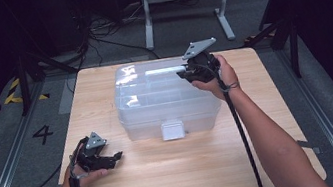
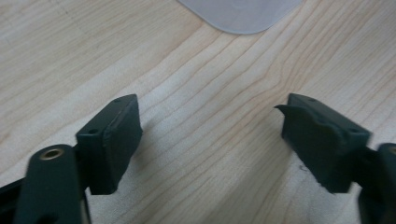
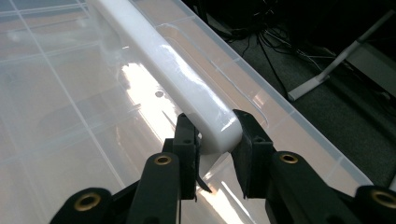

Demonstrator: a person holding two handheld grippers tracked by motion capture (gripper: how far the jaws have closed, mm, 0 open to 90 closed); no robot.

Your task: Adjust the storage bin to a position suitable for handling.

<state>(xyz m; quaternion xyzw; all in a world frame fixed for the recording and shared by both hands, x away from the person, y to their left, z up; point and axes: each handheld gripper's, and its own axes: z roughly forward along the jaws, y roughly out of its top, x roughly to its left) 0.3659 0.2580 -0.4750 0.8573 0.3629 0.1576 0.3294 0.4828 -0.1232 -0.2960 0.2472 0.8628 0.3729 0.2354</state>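
Observation:
A clear plastic storage box [image 1: 165,101] with a lid and a white front latch [image 1: 172,129] stands in the middle of the wooden table [image 1: 192,170]. Along the lid's far side runs a white handle bar [image 3: 168,65]. My right gripper [image 3: 215,144] is shut on the near end of that handle, one jaw on each side; from above it [image 1: 190,72] sits at the box's far right corner. My left gripper [image 2: 210,140] rests open over bare wood at the table's front left [image 1: 114,157], with a corner of the box [image 2: 240,14] ahead of it.
Beyond the table's far edge are a white metal stand [image 1: 186,4] and loose cables [image 1: 94,34] on the grey floor. A floor marking "4" [image 1: 42,134] lies to the left. Bare wood spreads in front of the box.

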